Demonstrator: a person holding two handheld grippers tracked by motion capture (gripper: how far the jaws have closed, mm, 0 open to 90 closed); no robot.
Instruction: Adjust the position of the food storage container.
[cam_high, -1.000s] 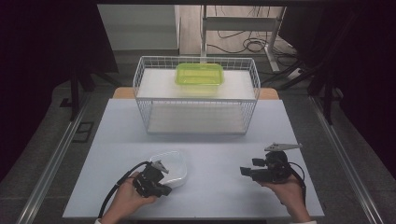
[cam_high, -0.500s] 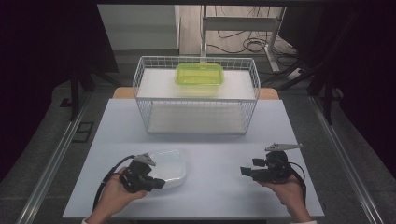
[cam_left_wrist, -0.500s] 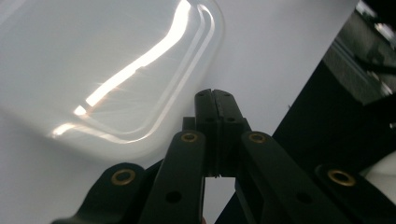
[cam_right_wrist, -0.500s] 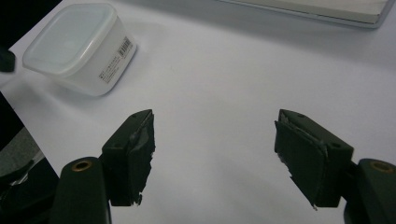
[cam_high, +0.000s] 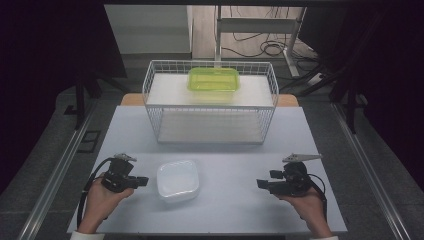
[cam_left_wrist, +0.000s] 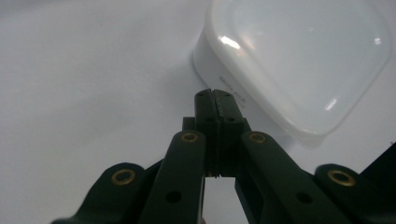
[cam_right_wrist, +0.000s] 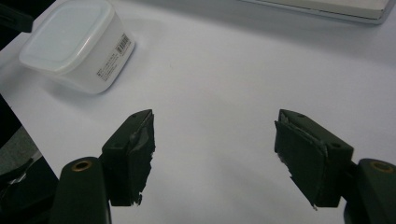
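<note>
White plastic container (cam_high: 178, 180) sits upside down on the table (cam_high: 230, 150), front-left of centre, between my two hands. My left tongs (cam_high: 142, 181) are pressed together, gripping nothing, tips just beside the container's left wall, not touching. My right tongs (cam_high: 261, 184) have jaws spread apart, empty, well off to the container's right and pointing toward it. Wire basket (cam_high: 210, 107) stands at the table's far side with a green tub (cam_high: 213, 79) inside.
</note>
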